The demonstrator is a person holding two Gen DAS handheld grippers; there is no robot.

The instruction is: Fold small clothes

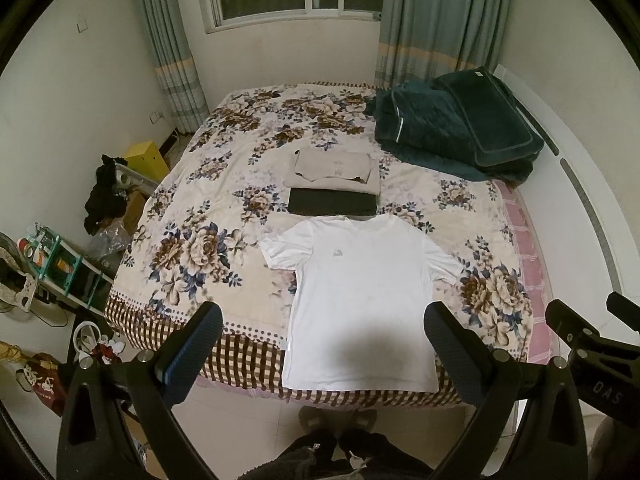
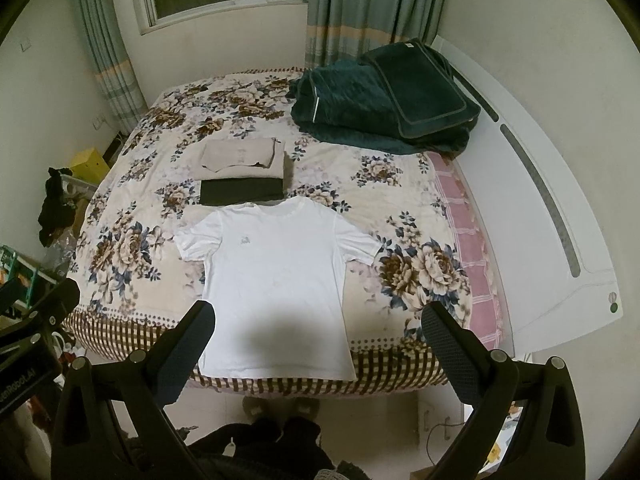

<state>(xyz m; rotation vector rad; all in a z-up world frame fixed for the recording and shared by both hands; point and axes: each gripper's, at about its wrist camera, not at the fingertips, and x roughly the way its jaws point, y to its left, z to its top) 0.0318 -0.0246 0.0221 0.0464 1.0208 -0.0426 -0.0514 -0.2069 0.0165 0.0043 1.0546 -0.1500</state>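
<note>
A white T-shirt lies spread flat, face up, on the near part of the floral bed cover; it also shows in the right wrist view. Behind its collar lie a folded black garment and a folded beige garment, seen too in the right wrist view as the black one and the beige one. My left gripper is open and empty, held high above the shirt's hem. My right gripper is open and empty, also above the hem.
A dark green quilt is piled at the far right of the bed. The white headboard runs along the right. Cluttered shelves and boxes stand on the floor at left. The person's legs and slippers are at the bed's foot.
</note>
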